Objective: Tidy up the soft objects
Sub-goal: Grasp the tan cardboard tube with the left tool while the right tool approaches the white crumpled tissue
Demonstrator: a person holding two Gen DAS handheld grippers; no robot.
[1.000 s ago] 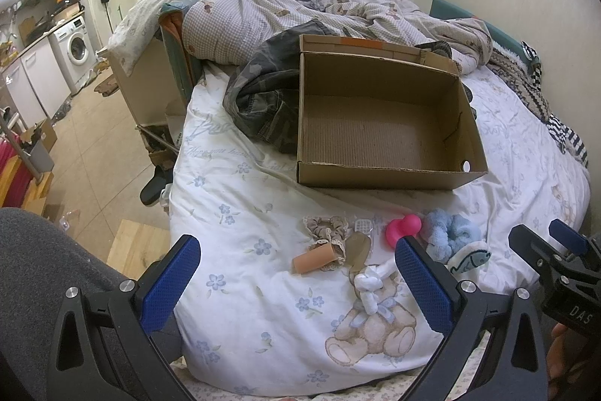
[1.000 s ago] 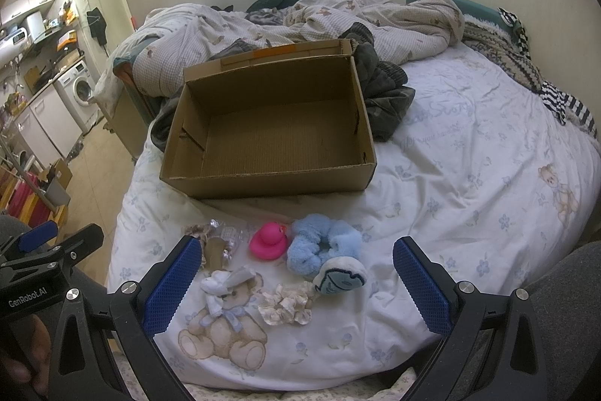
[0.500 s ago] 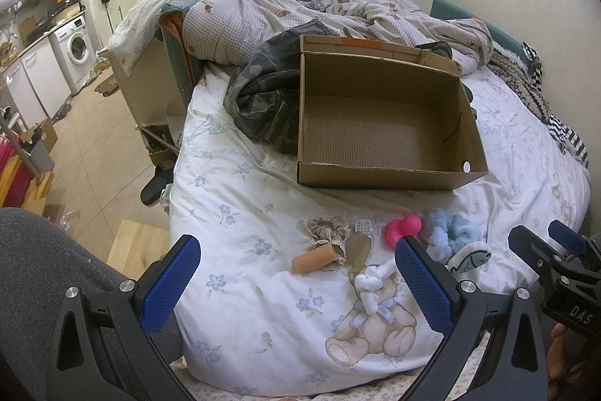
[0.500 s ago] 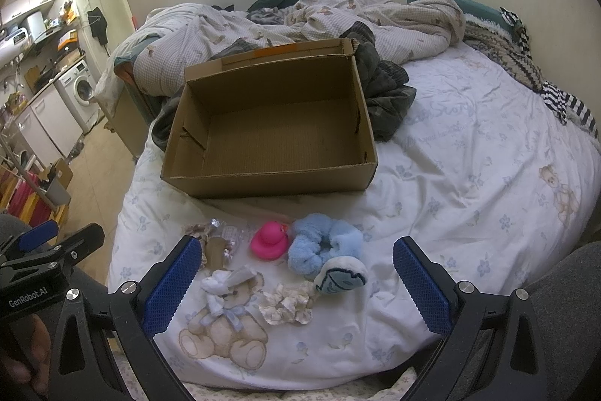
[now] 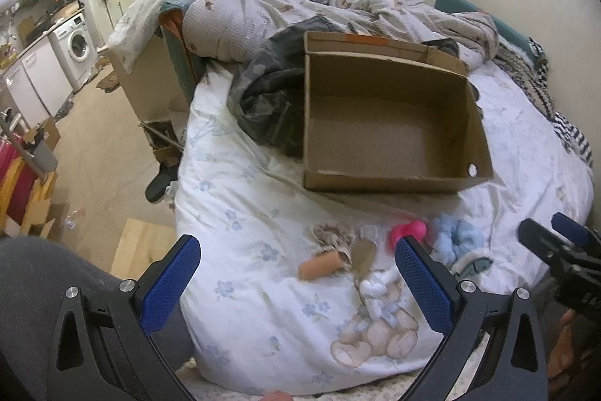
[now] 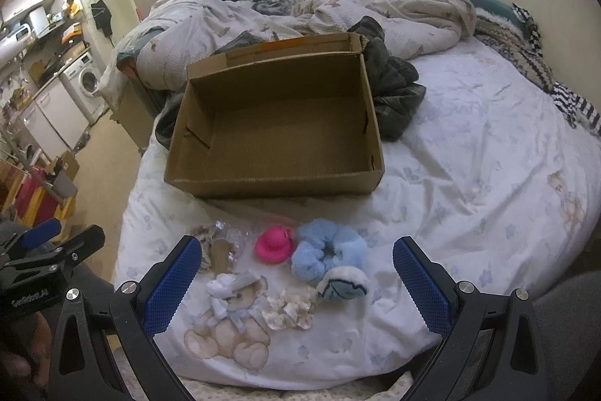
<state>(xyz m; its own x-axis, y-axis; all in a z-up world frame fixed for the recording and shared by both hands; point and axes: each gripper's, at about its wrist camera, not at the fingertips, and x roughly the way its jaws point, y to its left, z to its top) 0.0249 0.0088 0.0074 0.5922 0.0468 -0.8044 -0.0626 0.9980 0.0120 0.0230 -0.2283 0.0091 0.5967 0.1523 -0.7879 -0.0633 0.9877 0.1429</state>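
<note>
An open cardboard box [image 5: 383, 181] [image 6: 270, 188] stands empty on the bed. In front of it lie small soft items: a pink duck [image 6: 274, 245] [image 5: 407, 232], a fluffy blue scrunchie [image 6: 328, 252] [image 5: 456, 237], a fish-print pouch [image 6: 343, 286], a cream scrunchie [image 6: 289, 310], a white scrunchie [image 6: 229, 286] [image 5: 375, 288], a beige scrunchie [image 5: 332, 233] and a tan tube [image 5: 321, 265]. My left gripper [image 5: 300, 273] hovers open near the bed's front edge, holding nothing. My right gripper [image 6: 296, 282] is likewise open and hangs over the items.
The bed sheet [image 6: 469, 175] has a floral and bear print. A dark garment [image 5: 270, 108] lies left of the box, and a rumpled duvet [image 6: 338, 10] is piled behind it. Floor, a washing machine [image 5: 79, 47] and cartons sit to the left.
</note>
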